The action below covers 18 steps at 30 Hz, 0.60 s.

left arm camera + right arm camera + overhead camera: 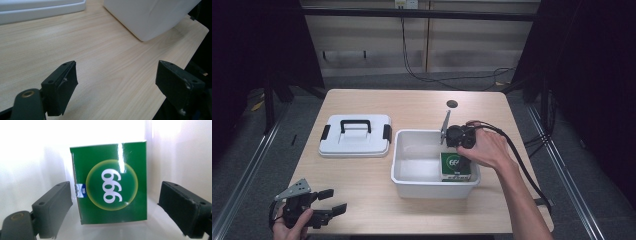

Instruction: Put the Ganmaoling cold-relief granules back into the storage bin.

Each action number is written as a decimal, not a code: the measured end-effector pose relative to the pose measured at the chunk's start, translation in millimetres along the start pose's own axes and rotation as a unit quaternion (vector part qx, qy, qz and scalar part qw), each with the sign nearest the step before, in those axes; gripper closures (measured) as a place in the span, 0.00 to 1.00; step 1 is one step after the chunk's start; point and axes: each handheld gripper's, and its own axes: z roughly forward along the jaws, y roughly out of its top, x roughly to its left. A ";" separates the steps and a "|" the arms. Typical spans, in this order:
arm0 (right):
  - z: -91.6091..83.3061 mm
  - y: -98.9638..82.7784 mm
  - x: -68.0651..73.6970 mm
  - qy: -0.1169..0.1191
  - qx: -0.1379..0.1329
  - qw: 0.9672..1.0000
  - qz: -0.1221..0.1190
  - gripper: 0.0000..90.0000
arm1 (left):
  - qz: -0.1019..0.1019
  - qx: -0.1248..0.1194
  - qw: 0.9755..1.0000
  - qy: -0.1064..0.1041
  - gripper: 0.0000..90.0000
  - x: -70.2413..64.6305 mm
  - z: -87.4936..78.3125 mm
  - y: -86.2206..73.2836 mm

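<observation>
Your right gripper [460, 150] reaches down into the white bin [412, 187], its jaws spread wide on either side of the green box [455, 166] and clear of it, so it has hold of nothing. In the right gripper view the box [110, 186] stands between the two jaws with a gap at each side, nearer the left one; its "999" roundel faces the camera with the digits turned on their side. The box sits in the bin's near right corner, close against the right wall. In the high view its green face points up and its edges run square to the bin's walls; you cannot tell its long axis from these pictures.

Your left gripper [331, 202] rests low over the table [422, 107] at its near left corner, jaws wide open and empty. In the left gripper view its jaws frame bare wood, with the bin's corner [147, 17] ahead and the lid's edge [42, 8] at top left.

The table is pale wood grain with a dark round hole [452, 104] near its far edge. The white lid [355, 135], with black handle and clips, lies flat to the left of the bin, just beside it. Beyond the table you see grey floor, cables [447, 77] and a light panelled wall, with dark curtains at both sides.
</observation>
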 end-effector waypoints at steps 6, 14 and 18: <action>-15.4 -3.6 2.3 -0.008 -0.047 0.999 0.006 0.14 | 0.000 0.000 1.000 -0.001 0.19 -0.4 -0.2 -0.1; -30.3 -12.5 5.3 -0.007 -0.092 0.995 0.021 0.14 | 0.000 -0.001 1.000 0.000 0.19 -0.1 -0.7 -0.1; -35.1 -21.3 5.7 -0.020 -0.118 0.992 0.032 0.14 | 0.000 -0.001 1.000 -0.001 0.19 -0.7 -0.8 -0.1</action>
